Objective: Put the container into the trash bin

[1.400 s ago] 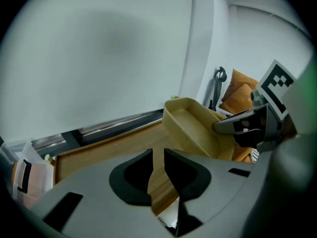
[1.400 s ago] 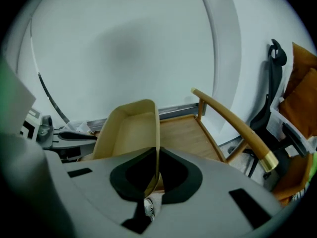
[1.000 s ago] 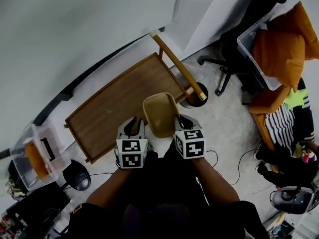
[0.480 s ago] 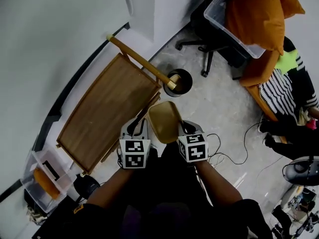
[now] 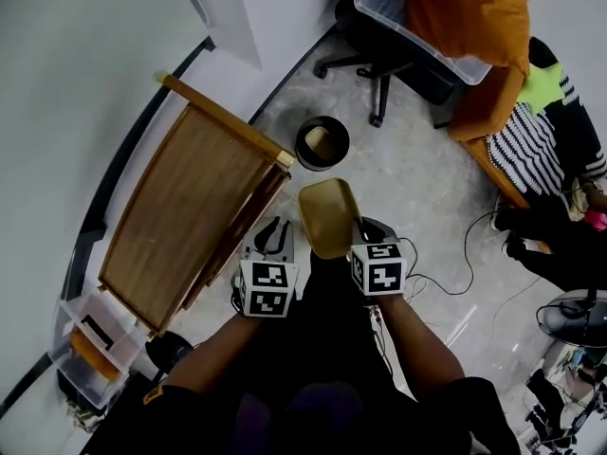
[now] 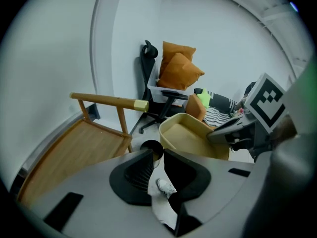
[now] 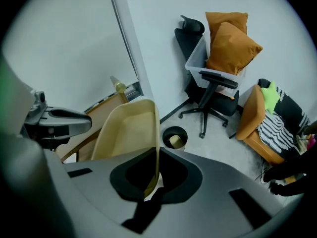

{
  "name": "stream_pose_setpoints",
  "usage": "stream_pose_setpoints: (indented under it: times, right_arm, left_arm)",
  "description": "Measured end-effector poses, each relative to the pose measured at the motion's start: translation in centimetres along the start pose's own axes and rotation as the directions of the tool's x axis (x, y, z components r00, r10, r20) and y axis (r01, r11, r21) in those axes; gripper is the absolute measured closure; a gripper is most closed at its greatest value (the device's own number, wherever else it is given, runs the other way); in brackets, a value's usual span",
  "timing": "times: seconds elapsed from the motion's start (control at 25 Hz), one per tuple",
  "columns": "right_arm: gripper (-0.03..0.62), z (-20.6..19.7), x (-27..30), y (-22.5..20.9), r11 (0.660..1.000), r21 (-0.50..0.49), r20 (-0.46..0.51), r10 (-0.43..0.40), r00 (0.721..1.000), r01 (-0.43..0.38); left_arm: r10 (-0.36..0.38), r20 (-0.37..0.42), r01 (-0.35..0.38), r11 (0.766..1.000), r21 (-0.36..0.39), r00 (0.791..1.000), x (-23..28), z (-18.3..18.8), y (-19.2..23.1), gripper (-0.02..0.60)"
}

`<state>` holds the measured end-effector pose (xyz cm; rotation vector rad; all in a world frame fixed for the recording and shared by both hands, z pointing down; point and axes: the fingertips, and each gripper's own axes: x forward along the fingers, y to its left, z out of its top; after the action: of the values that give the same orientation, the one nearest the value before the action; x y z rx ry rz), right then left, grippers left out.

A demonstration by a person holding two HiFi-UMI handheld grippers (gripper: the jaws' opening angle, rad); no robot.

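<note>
A tan, shallow plastic container (image 5: 327, 218) hangs over the floor, tilted, with my right gripper (image 5: 364, 229) shut on its right rim. In the right gripper view the rim of the container (image 7: 129, 128) runs between the pads of the gripper (image 7: 155, 166). My left gripper (image 5: 275, 239) stands to the container's left, apart from it, open with nothing between its fingers. Floor and a shoe show through the left gripper's (image 6: 158, 158) gap. The round black trash bin (image 5: 322, 143) stands on the floor just beyond the container, with something tan inside. It also shows as the bin (image 7: 175, 137) and the bin (image 6: 151, 148).
A wooden table (image 5: 180, 207) with a raised rail stands at the left, close to the bin. Beyond are an office chair (image 5: 379, 55), a clear box with orange cushions (image 5: 446, 17) and an orange seat with striped cloth (image 5: 531, 150). Cables (image 5: 474, 254) lie on the floor at right.
Both grippers and the container have swung off the wooden table to over the floor, nearer the bin. The left gripper now sits a little farther from the container.
</note>
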<state>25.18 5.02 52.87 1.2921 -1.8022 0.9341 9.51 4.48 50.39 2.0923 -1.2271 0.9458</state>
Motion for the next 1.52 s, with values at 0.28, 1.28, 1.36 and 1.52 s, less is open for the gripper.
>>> stream_pose_setpoints:
  times: [0.28,1.28,1.36,1.52]
  right_arm:
    - [0.569,1.0,1.5,-4.7,0.999,0.039,-0.008,-0.026,1.0,0.027]
    - [0.569,5.4,21.8,-15.0,0.998,0.054,-0.125,-0.014,0.992,0.02]
    - [0.569,5.2,23.9,-15.5,0.998,0.056,-0.138,-0.012,0.99,0.02]
    - [0.569,4.7,28.2,-16.1,0.998,0.056,-0.166,-0.004,0.986,0.014]
  left_arm:
    - [-0.017,-0.018,0.017,1.0,0.012,1.0,3.7,1.6,-2.4,0.512]
    - [0.008,-0.135,-0.02,0.997,-0.081,0.991,22.5,0.1,-1.3,0.522]
    - [0.009,-0.147,-0.024,0.995,-0.1,0.989,24.2,-0.7,-1.0,0.522]
    - [0.012,-0.166,-0.034,0.991,-0.133,0.986,27.4,-2.1,-0.3,0.522]
